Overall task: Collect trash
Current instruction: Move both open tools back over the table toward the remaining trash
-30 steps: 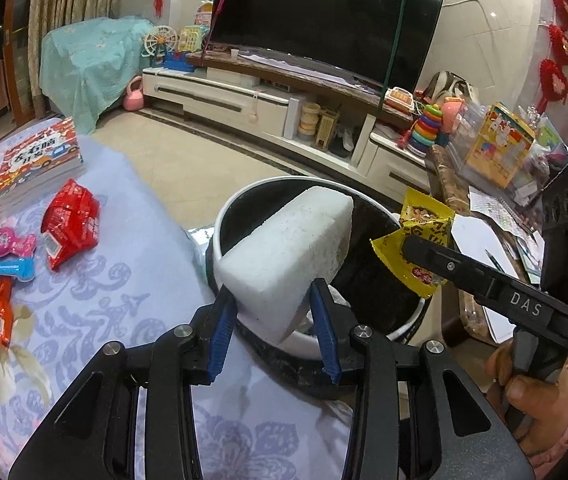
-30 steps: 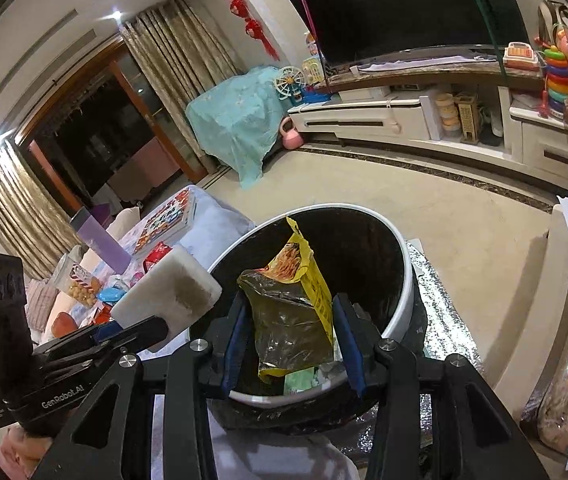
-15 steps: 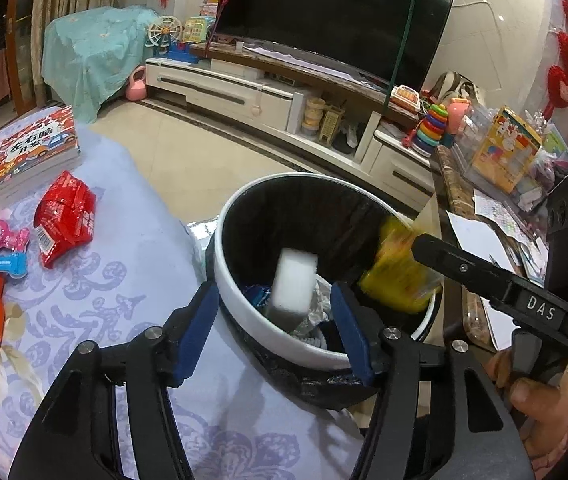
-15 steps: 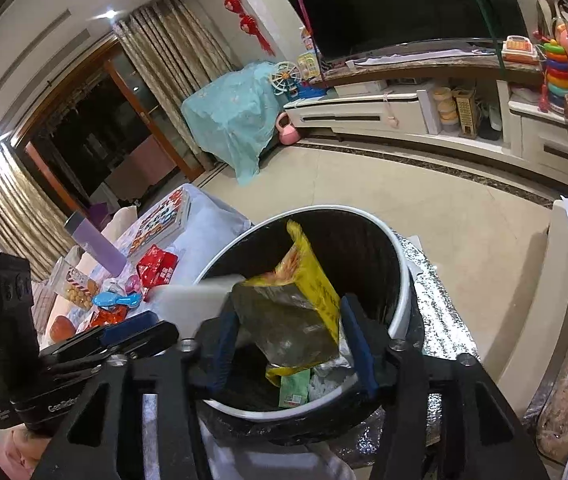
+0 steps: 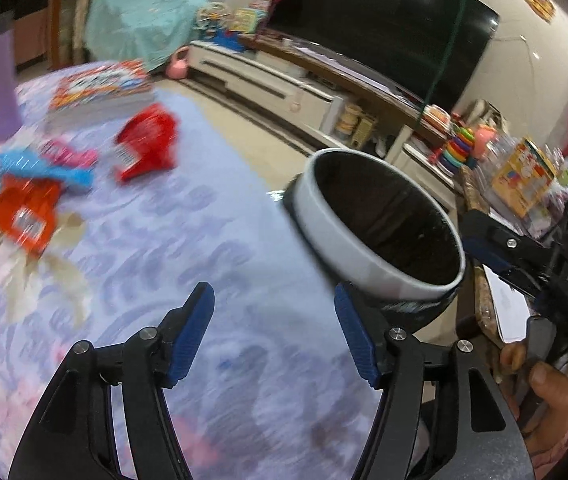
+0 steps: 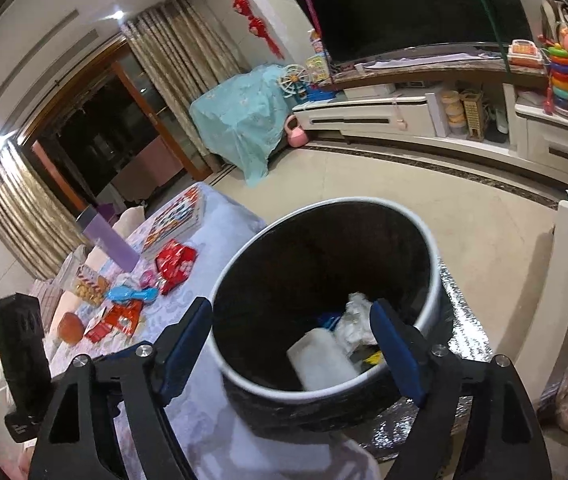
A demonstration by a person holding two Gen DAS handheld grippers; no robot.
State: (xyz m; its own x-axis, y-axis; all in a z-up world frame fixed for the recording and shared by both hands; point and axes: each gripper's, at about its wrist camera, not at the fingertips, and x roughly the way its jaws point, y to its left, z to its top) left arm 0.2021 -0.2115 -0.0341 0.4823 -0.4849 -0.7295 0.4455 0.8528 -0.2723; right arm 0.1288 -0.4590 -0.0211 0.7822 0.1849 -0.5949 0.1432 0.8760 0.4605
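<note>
Living-room setting, lilac floral table (image 5: 220, 240) beside a white-rimmed bin (image 5: 379, 276). Left wrist view: left tool (image 5: 274, 330) spread and empty above the cloth; red wrapper (image 5: 148, 148), orange wrapper (image 5: 24, 216) and blue wrapper (image 5: 44, 164) lie well apart from the bin, blurred. Right wrist view: right tool (image 6: 291, 344) spread, empty, over the bin mouth; white foam block (image 6: 319, 360) and crumpled scraps rest inside. Risk: thin wrappers lying flat may slip from the pads, or a careless reach may nudge the nearby book (image 6: 176, 220)
</note>
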